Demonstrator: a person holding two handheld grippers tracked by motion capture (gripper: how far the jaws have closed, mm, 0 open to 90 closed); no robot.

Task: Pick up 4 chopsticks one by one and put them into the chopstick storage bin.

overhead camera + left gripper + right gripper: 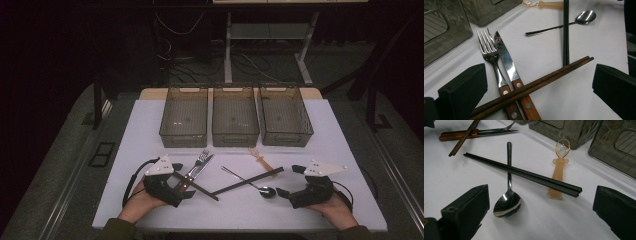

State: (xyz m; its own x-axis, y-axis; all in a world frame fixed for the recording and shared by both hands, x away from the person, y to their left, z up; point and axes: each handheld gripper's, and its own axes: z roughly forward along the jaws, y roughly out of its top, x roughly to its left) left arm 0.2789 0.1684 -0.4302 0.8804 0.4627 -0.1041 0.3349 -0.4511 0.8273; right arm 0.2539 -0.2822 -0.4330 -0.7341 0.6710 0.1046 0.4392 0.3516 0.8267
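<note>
Near the surface's front edge, the brown chopsticks [534, 83] lie crossed over the handles of the fork [491, 56] and knife [509, 67], between the spread, empty jaws of the left gripper [186, 186]. The black chopsticks [524, 173] cross the metal spoon [507, 202] and the amber spoon [557, 176] before the right gripper [286, 180], likewise released. Three bins [235, 131] line the far edge. The handle ends are cut off in the left gripper view.

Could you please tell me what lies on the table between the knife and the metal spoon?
In the high view, the black chopsticks lie between the knife and the metal spoon, crossing over the spoon's handle.
</note>
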